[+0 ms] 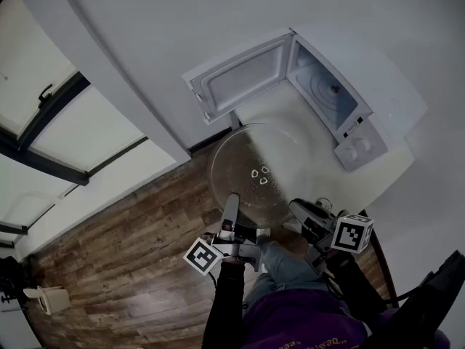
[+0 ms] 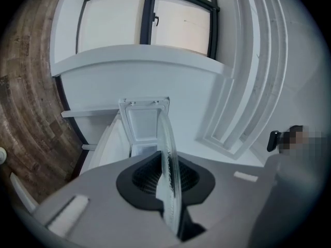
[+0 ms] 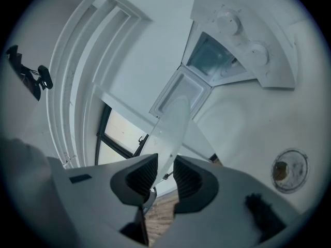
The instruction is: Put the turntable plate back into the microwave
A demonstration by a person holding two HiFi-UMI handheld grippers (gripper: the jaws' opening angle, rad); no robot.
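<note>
The clear glass turntable plate (image 1: 256,167) is held roughly level in front of the white microwave (image 1: 363,122), whose door (image 1: 240,78) hangs open to the left of its cavity (image 1: 323,93). My left gripper (image 1: 231,202) is shut on the plate's near left rim, and the plate (image 2: 168,154) runs edge-on between its dark pads. My right gripper (image 1: 298,209) grips the near right rim. In the right gripper view the plate (image 3: 173,123) passes between that gripper's jaws (image 3: 161,175), with the open microwave (image 3: 212,58) beyond.
The microwave stands on a white counter (image 1: 290,118) against a white wall. A wood floor (image 1: 123,246) lies to the left below dark-framed windows (image 1: 58,122). A small round fitting (image 3: 289,169) sits on the white surface at right. The person's legs (image 1: 283,275) are below the plate.
</note>
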